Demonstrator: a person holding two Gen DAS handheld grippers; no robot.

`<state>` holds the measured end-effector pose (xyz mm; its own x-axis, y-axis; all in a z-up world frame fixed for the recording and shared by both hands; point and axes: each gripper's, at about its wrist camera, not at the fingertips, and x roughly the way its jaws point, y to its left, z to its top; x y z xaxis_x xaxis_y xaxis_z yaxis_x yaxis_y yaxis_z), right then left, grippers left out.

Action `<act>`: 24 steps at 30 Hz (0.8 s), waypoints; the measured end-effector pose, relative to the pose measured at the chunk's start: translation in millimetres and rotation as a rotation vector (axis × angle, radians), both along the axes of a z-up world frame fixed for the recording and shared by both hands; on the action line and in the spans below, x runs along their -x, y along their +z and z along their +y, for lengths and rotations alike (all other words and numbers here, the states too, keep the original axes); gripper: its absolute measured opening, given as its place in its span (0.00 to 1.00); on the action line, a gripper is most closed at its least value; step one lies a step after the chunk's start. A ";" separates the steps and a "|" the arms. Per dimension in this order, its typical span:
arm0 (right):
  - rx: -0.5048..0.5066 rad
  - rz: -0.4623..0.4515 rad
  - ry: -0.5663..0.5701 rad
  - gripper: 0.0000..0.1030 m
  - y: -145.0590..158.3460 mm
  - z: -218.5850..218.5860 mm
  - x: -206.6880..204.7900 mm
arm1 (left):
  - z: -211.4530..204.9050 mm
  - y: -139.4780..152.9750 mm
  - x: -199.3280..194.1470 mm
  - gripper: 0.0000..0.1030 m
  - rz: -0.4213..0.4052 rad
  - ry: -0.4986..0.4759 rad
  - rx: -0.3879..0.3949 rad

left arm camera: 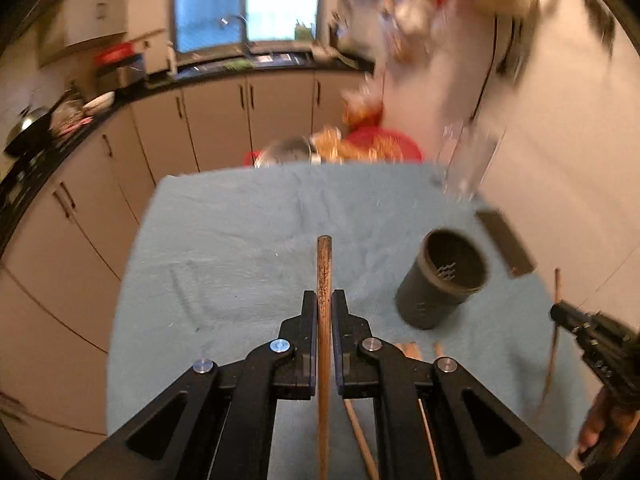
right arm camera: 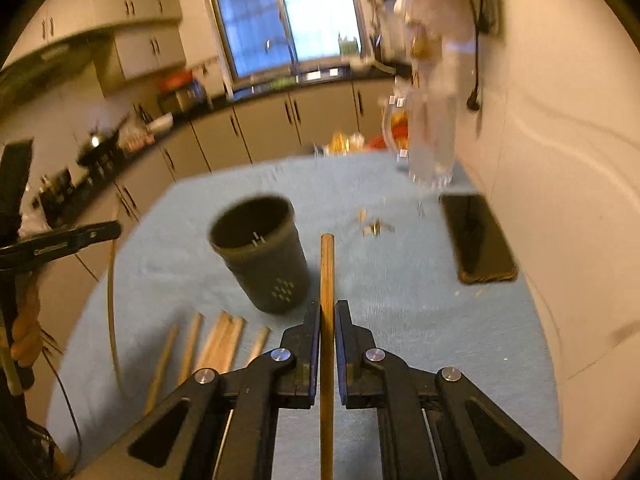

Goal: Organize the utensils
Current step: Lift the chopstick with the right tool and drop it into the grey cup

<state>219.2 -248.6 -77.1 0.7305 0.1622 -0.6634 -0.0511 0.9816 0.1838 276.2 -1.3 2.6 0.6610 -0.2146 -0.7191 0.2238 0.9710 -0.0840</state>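
Left wrist view is filled behind the jaws by a kitchen: a run of pale cabinets (left arm camera: 224, 120) under a dark worktop, and a bright window (left arm camera: 248, 0) far ahead of the jaws. Nearer, a table (left arm camera: 224, 248) covered with a light blue cloth is spread beneath and ahead of both grippers. A clear glass container (right arm camera: 434, 136), blurred, is seen at the table's far edge, ahead and to the right of the right jaws. A dark phone (right arm camera: 478, 238) is laid flat on the cloth, right of those jaws. A dark cylindrical utensil holder (right arm camera: 260, 256) is stood upright on the cloth, just ahead and to the left of the right jaws, and ahead to the right of the left ones; its mouth is open. Several loose wooden chopsticks (right arm camera: 218, 344) are laid on the cloth near the holder's base, left of the right jaws.

The left gripper (left arm camera: 324, 304) is clenched on a dark brown chopstick (left arm camera: 324, 272), which is held lengthwise between the jaws and projects past their tips. The right gripper (right arm camera: 327, 312) is clamped likewise on a lighter wooden chopstick (right arm camera: 327, 268), its end pointing ahead beside the holder. Both grippers are tilted downward over the table. A hand (right arm camera: 26, 320) is glimpsed at the left edge of the right wrist view, behind the other gripper.
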 end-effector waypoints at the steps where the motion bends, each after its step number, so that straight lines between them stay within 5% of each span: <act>1: -0.008 -0.022 0.000 0.08 6.3 0.2 6.6 | 7.7 8.5 12.5 0.07 -0.022 0.018 0.019; 8: -0.025 -0.137 -0.019 0.08 37.0 -2.0 62.1 | 25.1 23.9 90.9 0.07 -0.128 0.126 0.030; 12: -0.036 -0.185 -0.015 0.08 48.0 -2.4 83.3 | 39.5 24.7 106.6 0.07 -0.123 0.159 0.097; 24: -0.077 -0.292 -0.011 0.08 75.4 1.3 112.2 | 39.5 43.8 139.8 0.07 -0.152 0.181 0.130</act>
